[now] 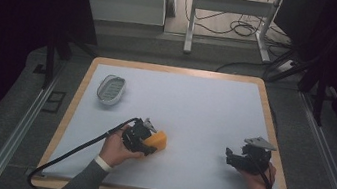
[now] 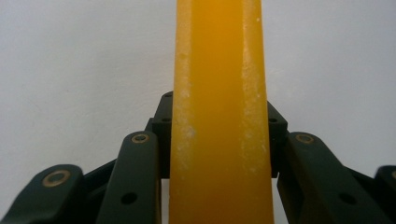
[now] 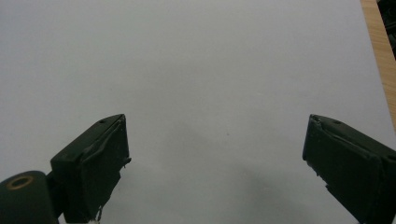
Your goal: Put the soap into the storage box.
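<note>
Yellow-orange and blocky, a sponge (image 1: 158, 141) sits in the left gripper (image 1: 149, 142) in the high view. It is well away from the small metal soap dish (image 1: 110, 89), nearer the person than the dish and off to its right. The dish looks empty, though it is small and hard to see. The right gripper (image 1: 233, 160) hovers far to the right of the dish, close to the table's (image 1: 259, 83) wooden edge, with nothing in it.

From the left gripper view, the sponge (image 2: 219, 116) stands tall between the two black jaws. They press on both of its sides, so the grip looks firm.

From the right gripper view, the right gripper (image 3: 215, 158) has its jaws spread wide apart, with just the white table cover (image 3: 210, 60) between them.

My guess is that the sponge goes into the soap dish. Picking it up is done. Carrying it over to the dish and letting go is still left.
</note>
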Action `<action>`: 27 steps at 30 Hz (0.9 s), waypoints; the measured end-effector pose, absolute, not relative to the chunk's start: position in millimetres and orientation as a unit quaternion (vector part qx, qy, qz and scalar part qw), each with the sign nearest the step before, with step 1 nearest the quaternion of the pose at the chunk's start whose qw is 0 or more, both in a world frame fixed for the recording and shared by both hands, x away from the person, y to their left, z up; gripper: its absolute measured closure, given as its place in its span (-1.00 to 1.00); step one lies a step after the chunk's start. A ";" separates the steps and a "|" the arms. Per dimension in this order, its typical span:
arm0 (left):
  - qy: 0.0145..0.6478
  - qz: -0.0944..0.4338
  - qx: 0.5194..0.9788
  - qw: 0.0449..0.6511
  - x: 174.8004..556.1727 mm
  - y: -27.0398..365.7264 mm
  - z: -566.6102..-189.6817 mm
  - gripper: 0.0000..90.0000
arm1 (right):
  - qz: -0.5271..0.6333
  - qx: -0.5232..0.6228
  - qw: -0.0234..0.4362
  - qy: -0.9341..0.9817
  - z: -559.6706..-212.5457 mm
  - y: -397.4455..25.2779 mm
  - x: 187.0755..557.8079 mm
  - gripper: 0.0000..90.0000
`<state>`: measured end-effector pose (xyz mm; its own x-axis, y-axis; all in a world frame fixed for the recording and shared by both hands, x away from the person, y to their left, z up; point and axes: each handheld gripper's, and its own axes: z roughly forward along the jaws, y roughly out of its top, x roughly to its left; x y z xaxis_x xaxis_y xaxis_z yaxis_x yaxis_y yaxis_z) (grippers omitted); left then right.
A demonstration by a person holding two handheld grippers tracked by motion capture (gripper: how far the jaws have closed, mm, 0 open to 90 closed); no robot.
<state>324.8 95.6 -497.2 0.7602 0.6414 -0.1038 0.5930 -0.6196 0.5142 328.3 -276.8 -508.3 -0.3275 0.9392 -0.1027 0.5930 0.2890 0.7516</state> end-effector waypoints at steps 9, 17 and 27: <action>0.343 0.044 0.894 0.284 326.1 105.2 -488.0 0.35 | 0.311 0.510 0.278 0.752 -508.2 -277.1 328.2 -0.84; 0.349 0.043 0.889 0.292 327.4 113.7 -483.4 0.35 | 0.309 0.508 0.279 0.754 -508.5 -277.0 328.3 -0.84; 0.358 0.044 0.881 0.307 329.6 124.1 -474.3 0.35 | 0.308 0.509 0.279 0.754 -508.7 -277.4 328.2 -0.84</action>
<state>329.6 124.1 -474.3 0.7397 0.6574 -0.1435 0.6038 -0.5544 0.5727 328.2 -277.4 -508.7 -0.3265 0.9392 -0.1061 0.5957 0.2916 0.7484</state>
